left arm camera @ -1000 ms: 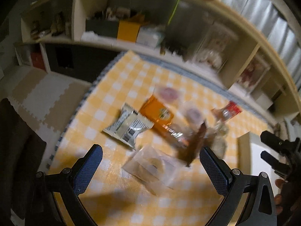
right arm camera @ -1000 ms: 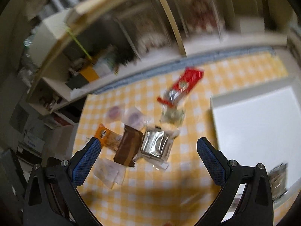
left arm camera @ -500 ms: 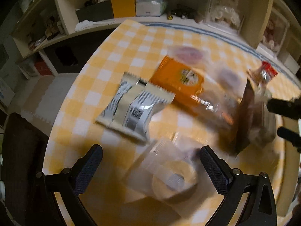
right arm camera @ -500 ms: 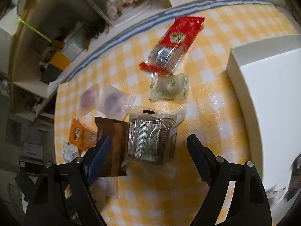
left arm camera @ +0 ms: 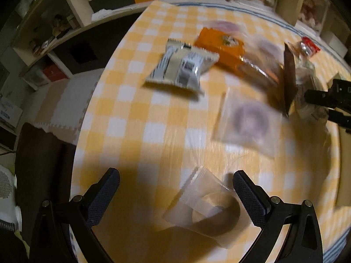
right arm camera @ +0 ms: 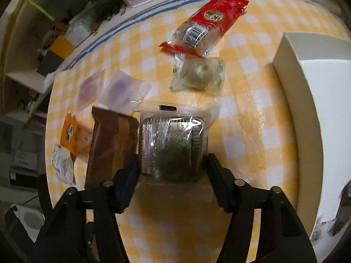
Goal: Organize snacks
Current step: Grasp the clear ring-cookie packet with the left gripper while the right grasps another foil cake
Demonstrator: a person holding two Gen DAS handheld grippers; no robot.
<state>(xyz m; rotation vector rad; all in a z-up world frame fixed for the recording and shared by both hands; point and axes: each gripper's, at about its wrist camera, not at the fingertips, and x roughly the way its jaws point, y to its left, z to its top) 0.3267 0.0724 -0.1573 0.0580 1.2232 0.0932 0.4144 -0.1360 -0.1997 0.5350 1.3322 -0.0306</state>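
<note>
My right gripper (right arm camera: 171, 164) points down at a clear-wrapped tray snack (right arm camera: 173, 144) on the yellow checked tablecloth (right arm camera: 252, 114). Its jaws are closing, and both pads touch the pack's sides. A brown packet (right arm camera: 107, 144) lies right against the left finger. My left gripper (left arm camera: 175, 188) hangs open over a clear packet holding a pale round pastry (left arm camera: 204, 206), which lies between its fingers without contact. Further off lie a clear packet with a purple disc (left arm camera: 250, 120), a white and grey packet (left arm camera: 182, 68) and an orange packet (left arm camera: 219, 46).
A white box (right arm camera: 318, 109) stands at the right of the table. A red pack (right arm camera: 208, 24) and a pale green-printed bun (right arm camera: 199, 74) lie beyond the tray snack. Shelves (left arm camera: 72, 17) full of clutter run along the far table edge. The table's left edge drops to the floor.
Both grippers have come down closer to the table. The right jaws have narrowed from wide open onto the tray snack. The left gripper has tipped further down, still open.
</note>
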